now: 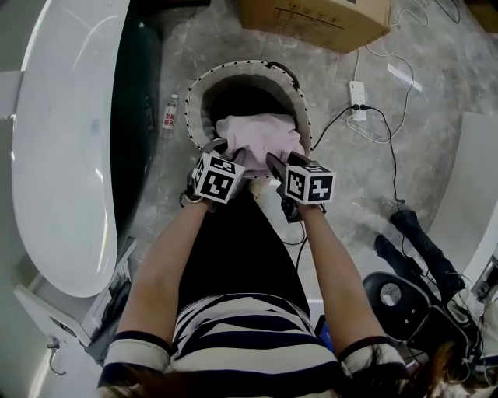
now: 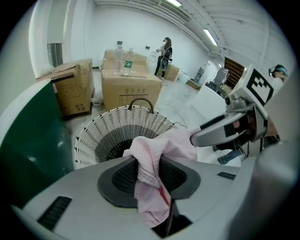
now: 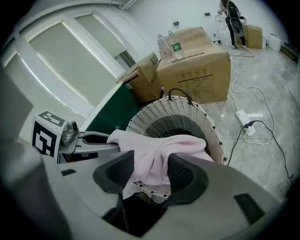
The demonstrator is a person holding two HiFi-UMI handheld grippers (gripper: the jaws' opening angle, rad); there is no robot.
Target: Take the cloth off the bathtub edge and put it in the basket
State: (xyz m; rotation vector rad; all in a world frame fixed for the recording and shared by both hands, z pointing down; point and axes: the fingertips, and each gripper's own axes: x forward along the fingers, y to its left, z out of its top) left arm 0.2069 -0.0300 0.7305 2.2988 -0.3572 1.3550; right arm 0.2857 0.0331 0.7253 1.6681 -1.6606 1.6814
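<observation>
Cloth [image 1: 259,140], pink, lies bunched across the near side of the wicker basket's [image 1: 204,93] mouth, apart from the bathtub [image 1: 70,155] on our left. The left hand-held gripper [image 2: 149,173] pinches it in a narrow gap, both pads touching, while the right hand-held gripper's [image 3: 151,172] jaws stand wide apart with a fold loose between them. Around the basket we note a small bottle [image 1: 169,113] on the floor, a cardboard box [image 1: 311,19] behind and a power strip [image 1: 358,95] to the right; only the gripper views show bottles [image 3: 173,46] standing on the box and a distant person [image 2: 165,55].
</observation>
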